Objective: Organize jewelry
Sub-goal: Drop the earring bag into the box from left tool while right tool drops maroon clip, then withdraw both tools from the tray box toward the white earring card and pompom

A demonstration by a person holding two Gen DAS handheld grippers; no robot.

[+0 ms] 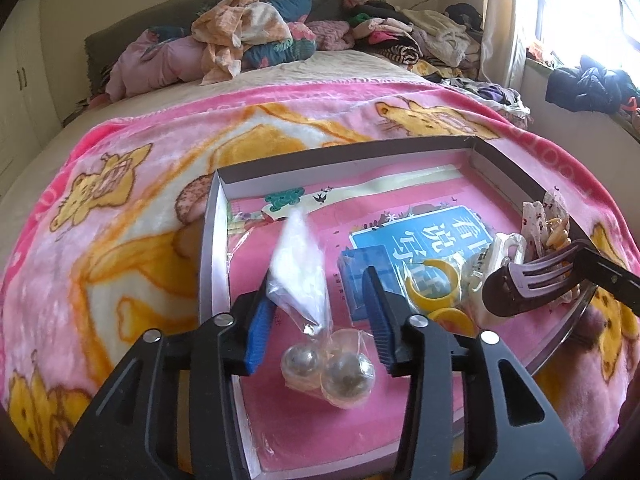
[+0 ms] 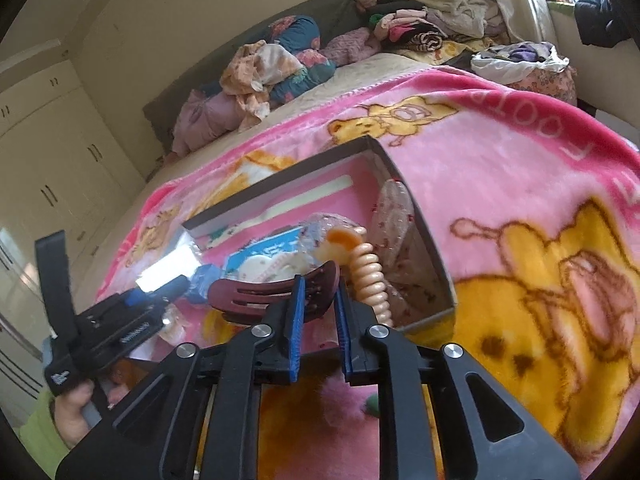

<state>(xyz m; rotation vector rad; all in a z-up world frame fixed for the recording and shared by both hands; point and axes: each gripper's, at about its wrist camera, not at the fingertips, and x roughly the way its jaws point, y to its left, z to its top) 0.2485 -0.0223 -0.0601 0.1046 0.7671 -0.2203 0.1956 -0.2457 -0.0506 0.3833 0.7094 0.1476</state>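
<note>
A shallow dark-rimmed box (image 1: 344, 156) lies on the pink blanket with a pink book as its floor. My left gripper (image 1: 318, 276) is open, and a clear plastic bag (image 1: 298, 264) with two silvery balls (image 1: 328, 368) lies on the box floor between its blue pads. My right gripper (image 2: 319, 284) is open at the box's right end; a dark maroon claw clip (image 2: 264, 292) sits between its tips, resting on the pile there. That pile holds a peach spiral hair tie (image 2: 370, 280), yellow rings (image 1: 430, 284), a white clip (image 1: 504, 248) and patterned fabric (image 1: 540, 216).
A small blue case (image 1: 360, 276) lies in the box beside the bag. The pink bear blanket (image 1: 140, 220) covers the near bed. Heaps of clothes (image 1: 248, 36) line the far side. Cupboards (image 2: 60, 168) stand to the left. A hand in a green sleeve (image 2: 72, 412) holds the left gripper.
</note>
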